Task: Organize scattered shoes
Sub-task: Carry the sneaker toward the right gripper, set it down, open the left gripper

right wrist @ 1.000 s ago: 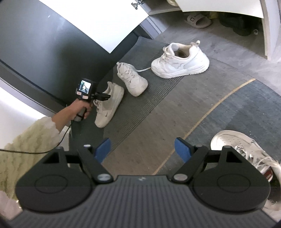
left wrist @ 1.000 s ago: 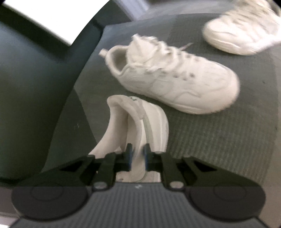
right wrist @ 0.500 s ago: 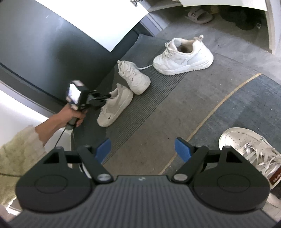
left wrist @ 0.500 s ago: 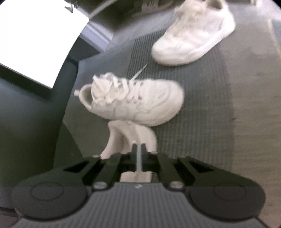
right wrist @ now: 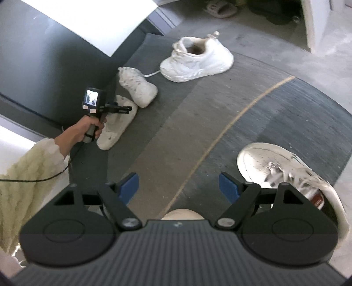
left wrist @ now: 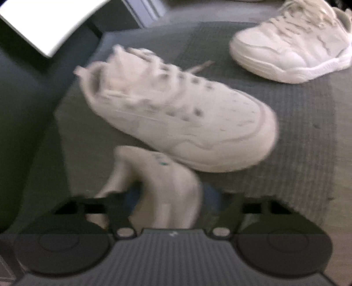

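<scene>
white leather fills the blurred left wrist view, where the low sneaker (left wrist: pixel 158 187) is cut off by the left claw (left wrist: pixel 171 200) so that only its heel and collar show. the claw's jaws have just been opening and stand partly apart with that heel between them; the blur hides whether the blue pads (left wrist: pixel 211 198) still touch it. from the right wrist view the same shoe (right wrist: pixel 114 129) lies on the dark ribbed mat (right wrist: pixel 176 105), its long axis running from near left to far right, and which end is the toe is hard to say. its far end touches or nearly touches the laced sneaker (right wrist: pixel 137 87), whose toe points toward the near right and whose heel points to the far left. the chunky sneaker (right wrist: pixel 195 61) sits farther back on the mat, apart from both, its toe to the left and its open collar up. a loose lace trails from its toe toward the laced shoe. a hand (right wrist: pixel 85 129) in a fuzzy cream sleeve (right wrist: pixel 28 171) grips the left handle. the right claw (right wrist: pixel 178 187) is wide apart and empty above the floor. beside it a silver-white sneaker (right wrist: pixel 275 167) is partly hidden by the claw body, its toe pointing away from the camera. sandals (right wrist: pixel 220 7) in the far recess are dim.
</scene>
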Available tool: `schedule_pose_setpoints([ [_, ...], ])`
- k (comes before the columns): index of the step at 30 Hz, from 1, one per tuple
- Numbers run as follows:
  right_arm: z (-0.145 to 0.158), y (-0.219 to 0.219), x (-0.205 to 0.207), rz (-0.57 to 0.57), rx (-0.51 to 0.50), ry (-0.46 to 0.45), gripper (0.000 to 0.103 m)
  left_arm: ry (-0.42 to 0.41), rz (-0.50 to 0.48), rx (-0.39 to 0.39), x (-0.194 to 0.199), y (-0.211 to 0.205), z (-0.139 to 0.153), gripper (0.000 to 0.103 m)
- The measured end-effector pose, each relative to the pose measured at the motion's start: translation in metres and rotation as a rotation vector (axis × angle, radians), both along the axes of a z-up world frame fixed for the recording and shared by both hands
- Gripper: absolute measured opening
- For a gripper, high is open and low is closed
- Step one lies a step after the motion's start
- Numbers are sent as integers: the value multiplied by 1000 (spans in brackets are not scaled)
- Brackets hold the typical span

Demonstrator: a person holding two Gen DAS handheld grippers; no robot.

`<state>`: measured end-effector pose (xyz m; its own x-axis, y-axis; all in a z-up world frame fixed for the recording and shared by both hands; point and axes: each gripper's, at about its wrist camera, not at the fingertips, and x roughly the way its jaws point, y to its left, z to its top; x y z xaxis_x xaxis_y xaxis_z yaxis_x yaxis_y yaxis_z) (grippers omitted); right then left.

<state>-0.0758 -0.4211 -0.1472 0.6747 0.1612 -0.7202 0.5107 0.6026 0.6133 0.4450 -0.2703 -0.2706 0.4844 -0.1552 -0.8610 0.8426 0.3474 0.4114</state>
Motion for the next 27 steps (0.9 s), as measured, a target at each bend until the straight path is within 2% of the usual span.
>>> schedule_pose_setpoints([
  [1,-1,-1,-1,-5,2,5,82,-8,-8,1,-2,1,0,33],
  [5,-2,1,6,-1,5,-4,82,56,-23,-25,-7,11,13,23],
  [10,1,3,15,-5,4,-38,82,95,-130,-58,-47,24,38,22],
  [14,3,7,17,-12,10,-65,82,91,-220,-85,-91,19,56,22],
  [17,1,11,17,-19,2,-71,82,104,-291,-83,-134,8,65,21],
  [21,-2,12,11,-30,-3,-66,82,177,-425,-114,-219,5,80,22],
  [27,-7,7,-4,-79,-5,-66,82,278,-599,-136,-325,-8,79,21],
])
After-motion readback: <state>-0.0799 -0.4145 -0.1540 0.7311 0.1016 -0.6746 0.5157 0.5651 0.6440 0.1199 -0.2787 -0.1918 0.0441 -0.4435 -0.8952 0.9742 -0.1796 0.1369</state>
